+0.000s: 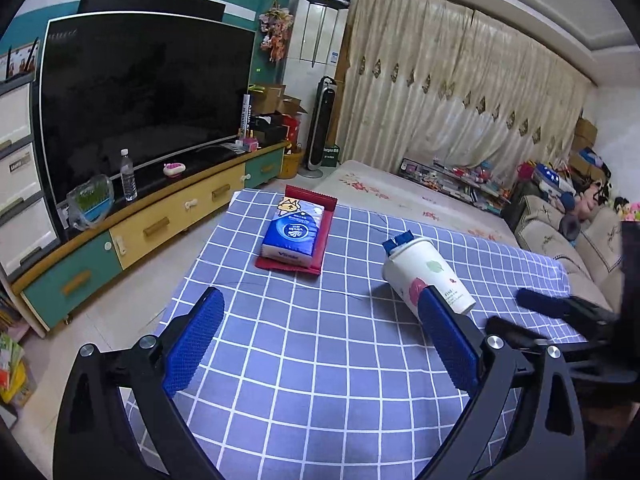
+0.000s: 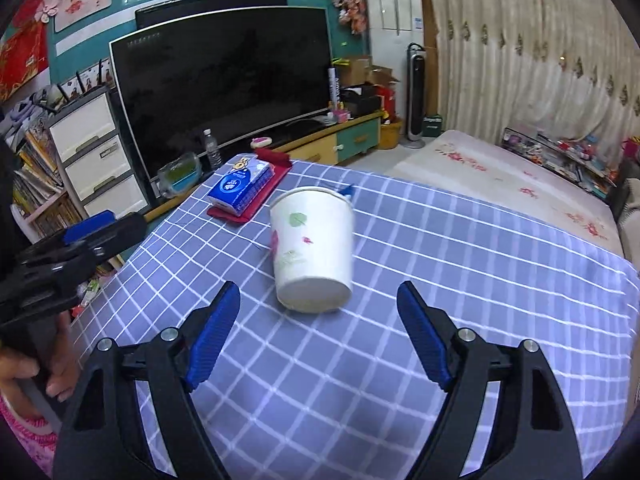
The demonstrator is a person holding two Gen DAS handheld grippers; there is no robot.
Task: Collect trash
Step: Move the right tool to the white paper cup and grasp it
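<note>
Jaws apart on both my grippers, nothing between them — checked blue worktop (image 2: pixel 440 240) facing the television (image 2: pixel 224 80). Paper cup (image 2: pixel 312 248) lies tipped just ahead of my right gripper (image 2: pixel 320 336), right of my left gripper (image 1: pixel 320 332).

Table (image 1: pixel 320 360) covered by blue checked cloth, paper cup (image 1: pixel 428 276) laid on its side at centre right, red wrapper (image 1: pixel 324 236) under tissue pack (image 1: pixel 294 236) at upper centre.
</note>
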